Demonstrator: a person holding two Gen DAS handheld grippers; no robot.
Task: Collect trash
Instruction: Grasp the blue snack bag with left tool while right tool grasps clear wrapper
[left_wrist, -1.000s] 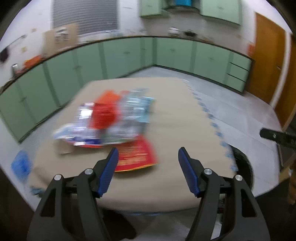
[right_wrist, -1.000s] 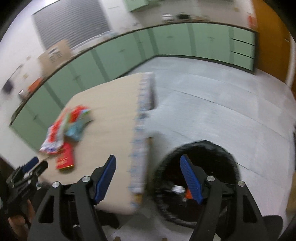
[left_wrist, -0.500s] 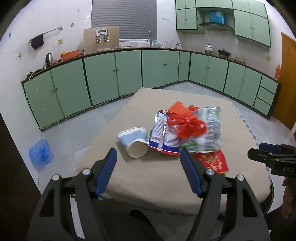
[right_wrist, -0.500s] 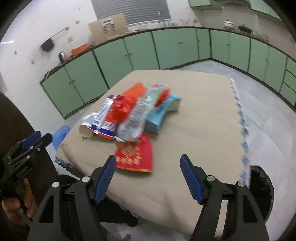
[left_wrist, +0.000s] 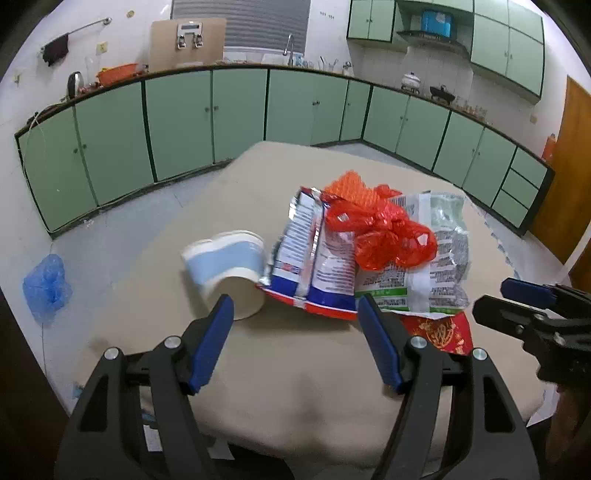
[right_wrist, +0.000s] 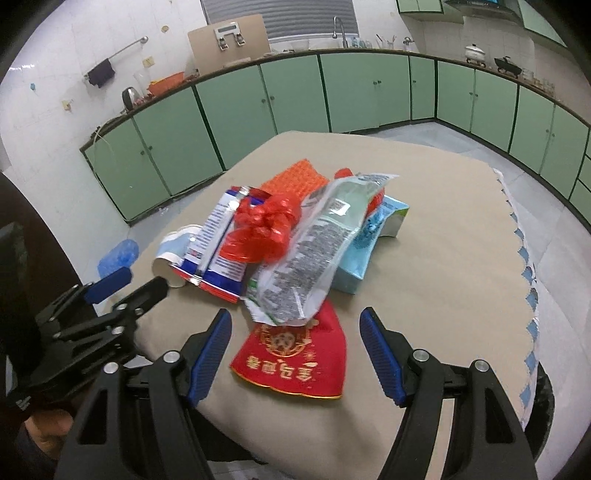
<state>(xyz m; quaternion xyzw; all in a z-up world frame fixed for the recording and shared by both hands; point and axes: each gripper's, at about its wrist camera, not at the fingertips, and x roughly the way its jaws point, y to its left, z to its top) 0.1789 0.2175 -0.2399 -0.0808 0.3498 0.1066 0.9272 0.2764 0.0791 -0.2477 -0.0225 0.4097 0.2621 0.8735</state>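
Note:
A heap of trash lies on the beige-covered table (left_wrist: 280, 373) (right_wrist: 436, 236). It holds a tipped blue-and-white paper cup (left_wrist: 225, 267) (right_wrist: 171, 251), a blue-and-white snack bag (left_wrist: 317, 254) (right_wrist: 218, 243), a crumpled red plastic bag (left_wrist: 388, 236) (right_wrist: 266, 229), a clear printed wrapper (left_wrist: 436, 266) (right_wrist: 317, 254), an orange mesh piece (right_wrist: 295, 181), a light blue carton (right_wrist: 369, 247) and a red envelope (right_wrist: 295, 358) (left_wrist: 439, 332). My left gripper (left_wrist: 295, 306) is open just short of the cup and snack bag. My right gripper (right_wrist: 295, 317) is open over the red envelope.
A black bin (right_wrist: 545, 398) stands on the floor at the table's right edge. A blue plastic bag (left_wrist: 46, 286) lies on the floor to the left. Green cabinets (left_wrist: 207, 114) line the walls. A person's hand (right_wrist: 48, 432) holds the left gripper.
Both grippers have swung left to face the trash heap and moved closer to it. The bin has slid out to the right edge of the right wrist view.

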